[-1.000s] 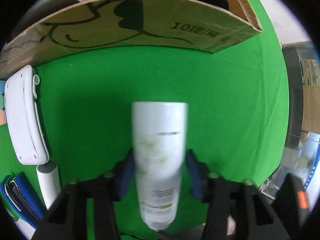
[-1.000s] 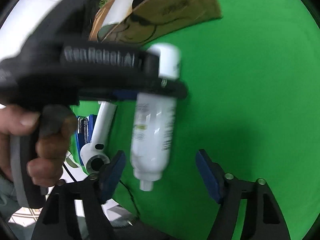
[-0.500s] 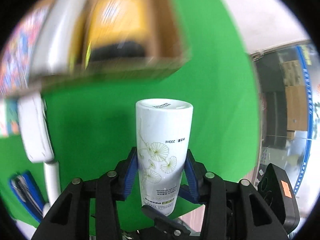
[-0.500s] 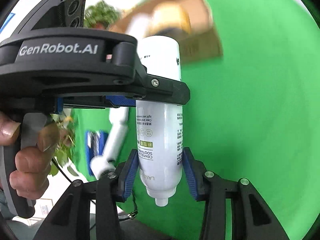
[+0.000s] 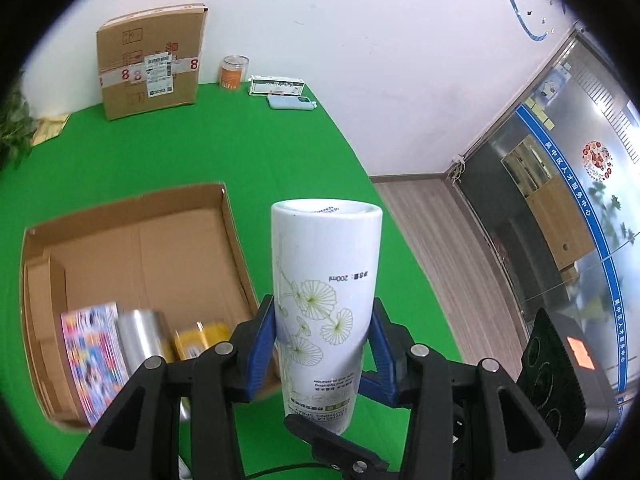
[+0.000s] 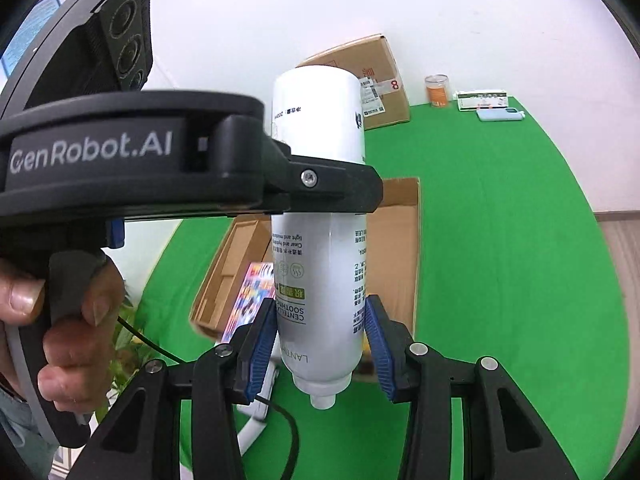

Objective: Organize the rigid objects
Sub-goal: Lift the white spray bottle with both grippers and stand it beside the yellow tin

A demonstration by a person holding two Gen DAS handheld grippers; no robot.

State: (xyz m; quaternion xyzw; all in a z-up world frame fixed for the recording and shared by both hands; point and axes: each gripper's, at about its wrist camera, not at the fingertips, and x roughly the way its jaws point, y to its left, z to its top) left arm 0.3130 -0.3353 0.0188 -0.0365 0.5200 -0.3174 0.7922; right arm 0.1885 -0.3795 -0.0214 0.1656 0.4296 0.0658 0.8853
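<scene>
Bottle [image 5: 325,300] now lifted above box [image 5: 132,248], both claws clamped.

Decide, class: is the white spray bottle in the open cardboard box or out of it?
Out: the white spray bottle is held above the green table, beside the open cardboard box.

1. A table [image 5: 280,160] covered in green cloth carries everything.
2. An open cardboard box [image 5: 236,248] sits on it, holding a colourful booklet, a silvery roll and a yellow packet.
3. At the far edge a sealed carton [image 5: 148,60] stands against the wall.
4. Beside the carton are an orange jar [image 5: 234,74], a flat white-and-green box [image 5: 276,86] and a light blue phone [image 5: 290,103].
</scene>
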